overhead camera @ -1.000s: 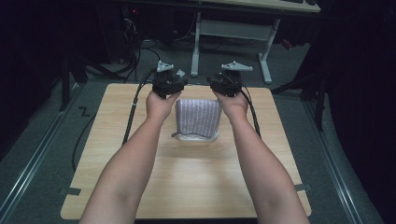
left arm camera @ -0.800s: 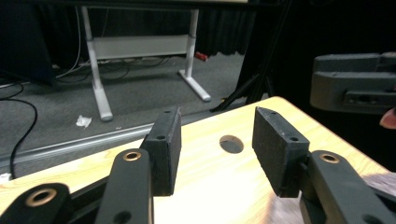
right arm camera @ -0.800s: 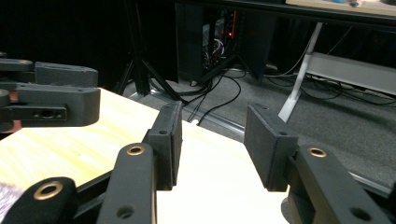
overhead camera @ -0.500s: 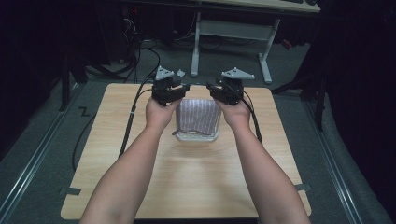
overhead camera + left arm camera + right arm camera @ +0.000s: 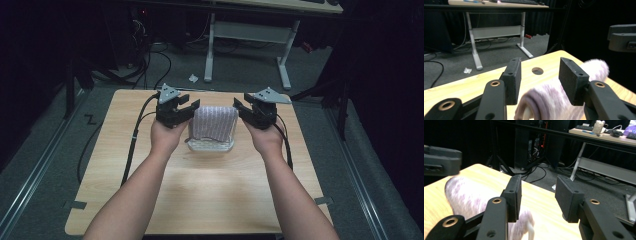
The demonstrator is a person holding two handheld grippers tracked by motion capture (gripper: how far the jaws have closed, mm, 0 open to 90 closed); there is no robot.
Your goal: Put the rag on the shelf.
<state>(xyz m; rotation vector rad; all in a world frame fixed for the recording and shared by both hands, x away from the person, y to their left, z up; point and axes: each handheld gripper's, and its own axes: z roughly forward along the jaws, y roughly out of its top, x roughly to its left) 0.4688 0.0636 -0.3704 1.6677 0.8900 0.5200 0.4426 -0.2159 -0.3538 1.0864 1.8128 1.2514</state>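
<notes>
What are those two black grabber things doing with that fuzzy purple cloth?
A person holds a pair of tongs in each hand at a wooden table. The left tongs and the right tongs sit on either side of a striped purple cloth, which is draped over a clear container. Both tongs are open; neither is squeezing the cloth right now. It looks like the cloth is being laid over the container or adjusted.

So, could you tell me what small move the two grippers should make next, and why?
Probably close each gripper on its end of the striped cloth. The left gripper and right gripper flank it with jaws open and pressing on nothing, and the cloth lies draped over a clear container, apparently ready to be lifted off.
</notes>
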